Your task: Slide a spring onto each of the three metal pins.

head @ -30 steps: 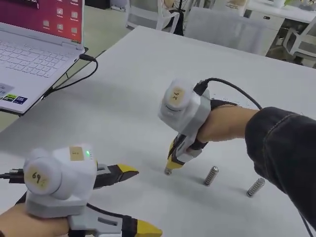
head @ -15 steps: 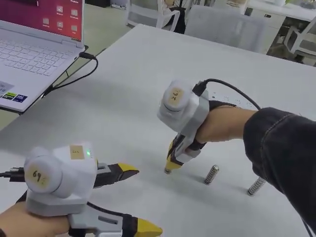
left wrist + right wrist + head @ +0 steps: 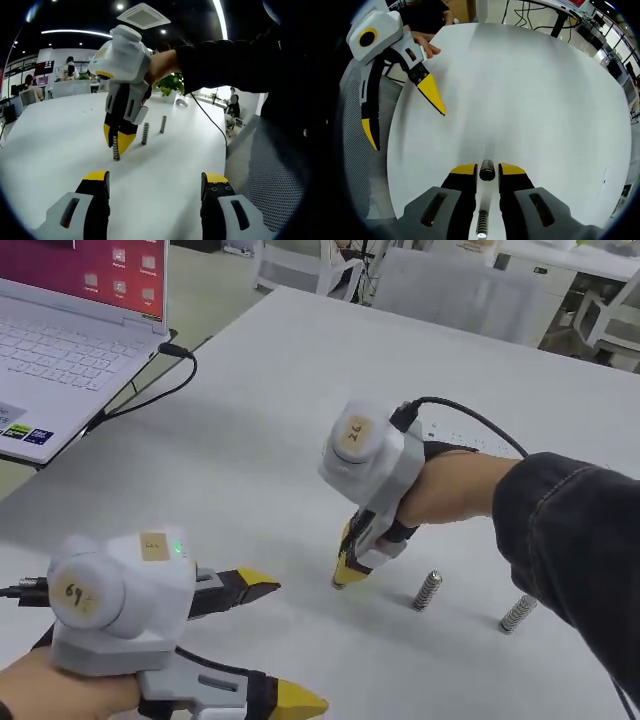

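In the head view, the right gripper [image 3: 341, 578] points down at the white table [image 3: 300, 390], toward its near edge, with its yellow jaws clamped on the first spring [image 3: 340, 586]. The second spring [image 3: 427, 591] and third spring [image 3: 517, 614] stand in a row to its right, each leaning a little and well apart from the others. The left gripper [image 3: 285, 645] hovers at the near left with its jaws wide apart and holding nothing. A laptop [image 3: 60, 340] sits at the table's far left edge with a black cable [image 3: 150, 390] plugged into its side.

In the left gripper view, our own jaws gape, and the right gripper [image 3: 117, 142] stands upright ahead of them. The first spring [image 3: 116, 151] pokes out below its tips onto the table, and the second spring [image 3: 145, 134] and third spring [image 3: 163, 124] stand behind it.

In the right gripper view, the right gripper [image 3: 487, 171] has its jaws close on either side of the first spring [image 3: 487, 171]. The left gripper [image 3: 405, 120] is spread open near the table's edge.
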Demonstrator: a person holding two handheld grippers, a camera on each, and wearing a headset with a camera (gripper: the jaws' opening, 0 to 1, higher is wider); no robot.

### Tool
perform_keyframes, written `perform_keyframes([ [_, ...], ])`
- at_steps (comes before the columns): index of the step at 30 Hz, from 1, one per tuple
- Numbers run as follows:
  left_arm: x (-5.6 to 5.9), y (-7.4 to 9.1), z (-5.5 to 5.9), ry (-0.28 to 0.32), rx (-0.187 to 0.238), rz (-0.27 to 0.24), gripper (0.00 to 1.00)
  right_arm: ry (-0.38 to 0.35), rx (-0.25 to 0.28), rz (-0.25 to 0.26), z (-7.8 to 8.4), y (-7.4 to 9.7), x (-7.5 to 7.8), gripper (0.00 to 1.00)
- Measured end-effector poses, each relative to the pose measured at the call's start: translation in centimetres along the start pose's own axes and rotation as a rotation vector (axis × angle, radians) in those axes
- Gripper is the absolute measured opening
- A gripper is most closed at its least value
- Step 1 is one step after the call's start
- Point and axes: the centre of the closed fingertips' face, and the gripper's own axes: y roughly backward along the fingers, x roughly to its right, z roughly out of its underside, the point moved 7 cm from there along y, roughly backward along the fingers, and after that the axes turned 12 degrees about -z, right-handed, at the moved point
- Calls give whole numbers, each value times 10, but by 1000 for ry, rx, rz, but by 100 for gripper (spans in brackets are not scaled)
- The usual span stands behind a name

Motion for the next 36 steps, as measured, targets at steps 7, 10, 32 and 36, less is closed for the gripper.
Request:
perform_keyframes([
  [7, 0, -1, 0, -1, -2, 3, 71, -8, 0, 5, 6, 1, 1, 17],
  [10, 0, -2, -1, -1, -1, 3, 71, -14, 1, 4, 9, 2, 0, 18],
  [32, 4, -4, -2, -4, -10, 15, 72, -55, 33, -1, 27, 1, -16, 21],
  [36, 5, -4, -2, -7, -11, 18, 72, -58, 44, 3, 28, 2, -21, 21],
])
